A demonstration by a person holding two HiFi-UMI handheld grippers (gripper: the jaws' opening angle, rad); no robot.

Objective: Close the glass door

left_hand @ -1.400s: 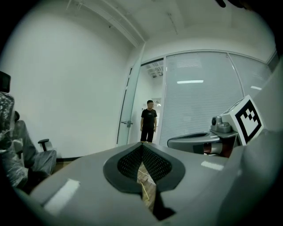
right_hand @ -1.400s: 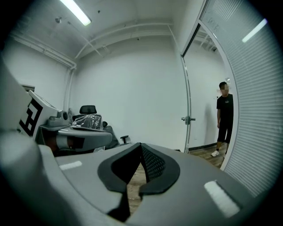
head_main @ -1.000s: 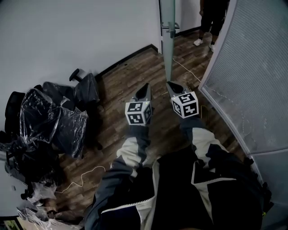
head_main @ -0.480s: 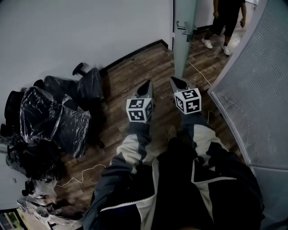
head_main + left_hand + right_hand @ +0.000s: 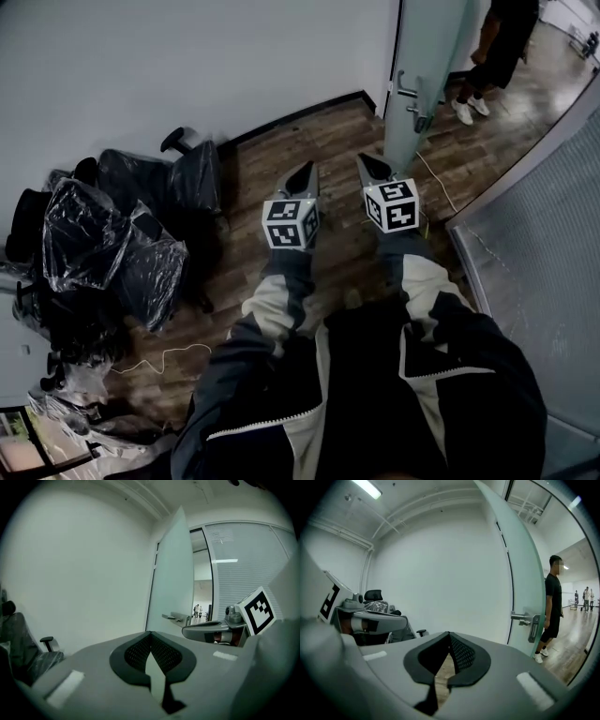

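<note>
Left gripper (image 5: 305,174) and right gripper (image 5: 369,163): jaws shut, empty; glass door (image 5: 433,47) open ahead.
Jaws could slip off the handle (image 5: 411,94); the door could hit the person (image 5: 502,42) beyond.

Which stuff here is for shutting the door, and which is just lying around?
For the job: glass door, handle, left gripper, right gripper.
Just lying about: wrapped chairs, floor cable, person beyond the door.
</note>
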